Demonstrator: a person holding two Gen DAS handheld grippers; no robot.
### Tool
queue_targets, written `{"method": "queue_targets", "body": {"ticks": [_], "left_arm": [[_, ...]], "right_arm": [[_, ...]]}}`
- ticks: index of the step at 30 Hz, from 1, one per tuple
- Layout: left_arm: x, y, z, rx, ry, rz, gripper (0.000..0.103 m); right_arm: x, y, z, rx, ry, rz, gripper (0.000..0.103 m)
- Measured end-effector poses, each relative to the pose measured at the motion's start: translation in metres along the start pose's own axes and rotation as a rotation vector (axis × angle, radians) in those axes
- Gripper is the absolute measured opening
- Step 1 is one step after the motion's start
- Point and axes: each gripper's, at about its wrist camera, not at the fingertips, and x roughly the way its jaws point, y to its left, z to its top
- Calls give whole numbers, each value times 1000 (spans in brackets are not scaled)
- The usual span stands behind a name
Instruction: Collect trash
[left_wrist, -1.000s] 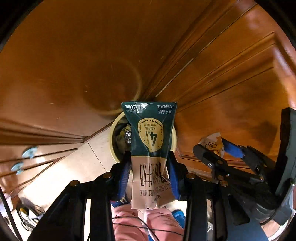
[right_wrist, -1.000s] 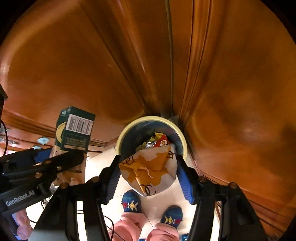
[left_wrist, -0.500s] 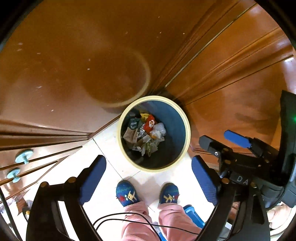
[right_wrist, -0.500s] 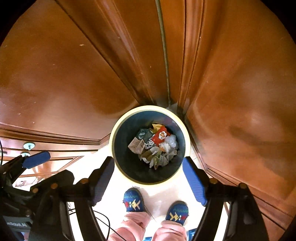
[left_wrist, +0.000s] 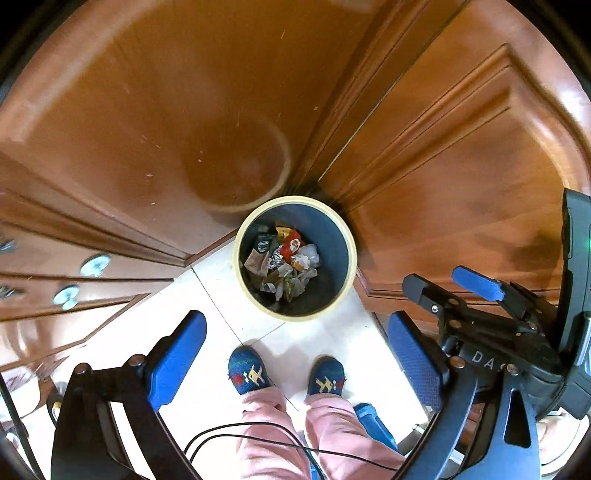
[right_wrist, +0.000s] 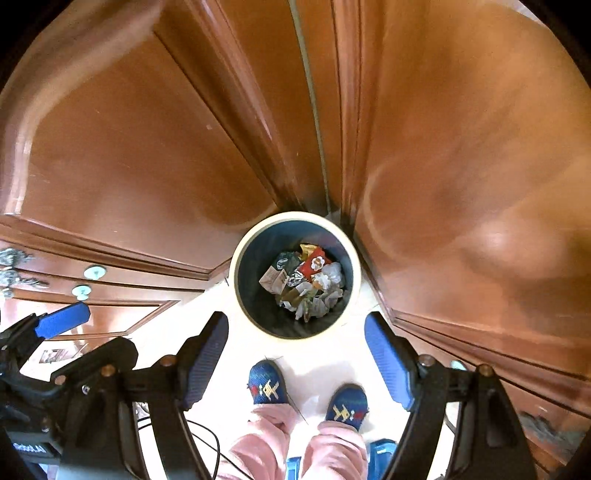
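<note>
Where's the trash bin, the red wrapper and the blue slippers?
trash bin (left_wrist: 350, 254): left wrist view, cream rim.
red wrapper (right_wrist: 314, 263): right wrist view, its middle.
blue slippers (left_wrist: 248, 373): left wrist view, one slipper's top.

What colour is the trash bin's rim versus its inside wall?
The round trash bin has a cream rim and a dark blue inside wall, clearest in the right wrist view.
</note>
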Motion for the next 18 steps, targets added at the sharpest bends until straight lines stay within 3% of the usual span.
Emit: {"method": "queue_targets", "body": {"ticks": [9,18], "left_arm": [[-114,-28,-20,-51,-88,12,98],[-250,-67,-31,-43,-293,49,98]], "right_arm": [[-113,7,-5,-40,-36,22,76],[-242,19,0,-130,-174,66,76]]}}
